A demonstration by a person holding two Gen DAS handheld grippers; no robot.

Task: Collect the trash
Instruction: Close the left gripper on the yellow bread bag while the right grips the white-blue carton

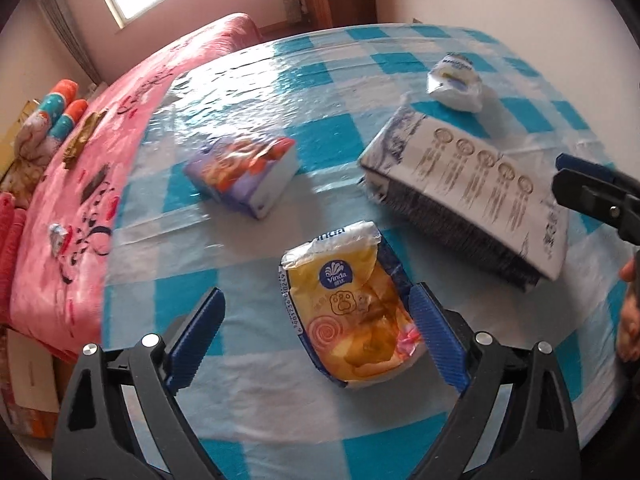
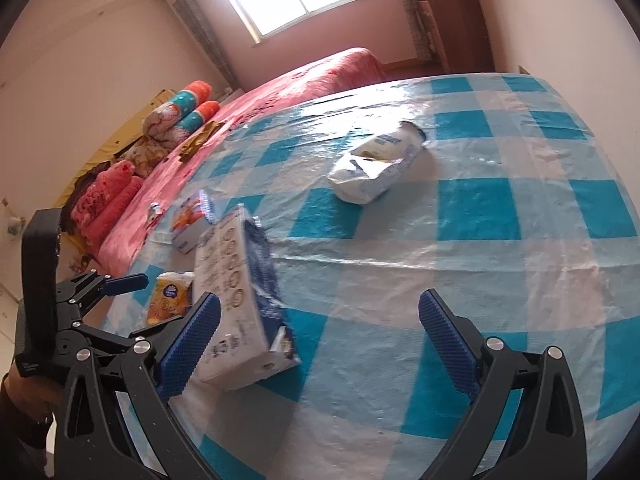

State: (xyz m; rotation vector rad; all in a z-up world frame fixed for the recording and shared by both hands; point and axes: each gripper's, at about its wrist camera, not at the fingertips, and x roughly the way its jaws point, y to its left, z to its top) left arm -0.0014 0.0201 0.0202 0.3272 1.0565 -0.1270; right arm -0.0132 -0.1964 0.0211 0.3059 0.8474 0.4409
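Observation:
A yellow Vinda tissue pack lies on the blue-and-white checked tablecloth. My left gripper is open around it, its right finger close beside the pack. A purple-and-orange tissue pack, a large white-and-dark-blue carton and a crumpled white wrapper lie farther off. My right gripper is open and empty; its left finger stands against the carton. The white wrapper lies ahead of it. The yellow pack shows at its left.
A bed with a pink blanket runs along the table's left edge, with rolled bedding at its head. The left gripper's body shows at the left of the right wrist view. The right gripper's tip shows at the right of the left wrist view.

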